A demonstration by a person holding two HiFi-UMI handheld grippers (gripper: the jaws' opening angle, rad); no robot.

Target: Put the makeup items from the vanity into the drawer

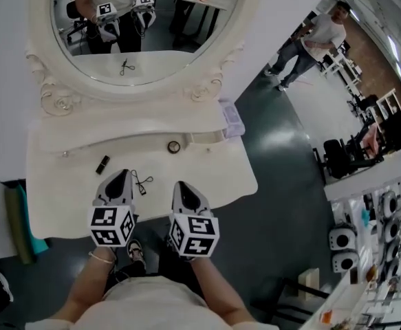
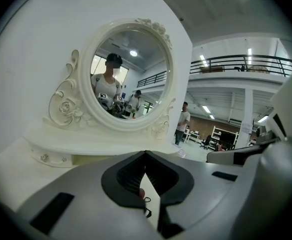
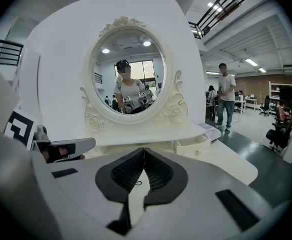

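Observation:
On the white vanity top (image 1: 62, 205) lie a small black tube (image 1: 102, 163), a round dark compact (image 1: 175, 146) and a black wire-handled eyelash curler (image 1: 142, 181). A drawer (image 3: 196, 146) under the mirror shelf stands slightly pulled out, and it also shows from above (image 1: 207, 137). My left gripper (image 1: 122, 172) hovers over the front of the top, just left of the curler, jaws shut and empty (image 2: 146, 154). My right gripper (image 1: 179, 183) is beside it, right of the curler, also shut on nothing (image 3: 143, 150). Both point towards the oval mirror (image 1: 145, 26).
A clear lilac box (image 1: 232, 119) sits at the right end of the mirror shelf. A person (image 1: 310, 43) stands on the dark floor to the right. A green item (image 1: 18, 225) leans at the vanity's left; shelves and an office chair (image 1: 341, 157) are at the right.

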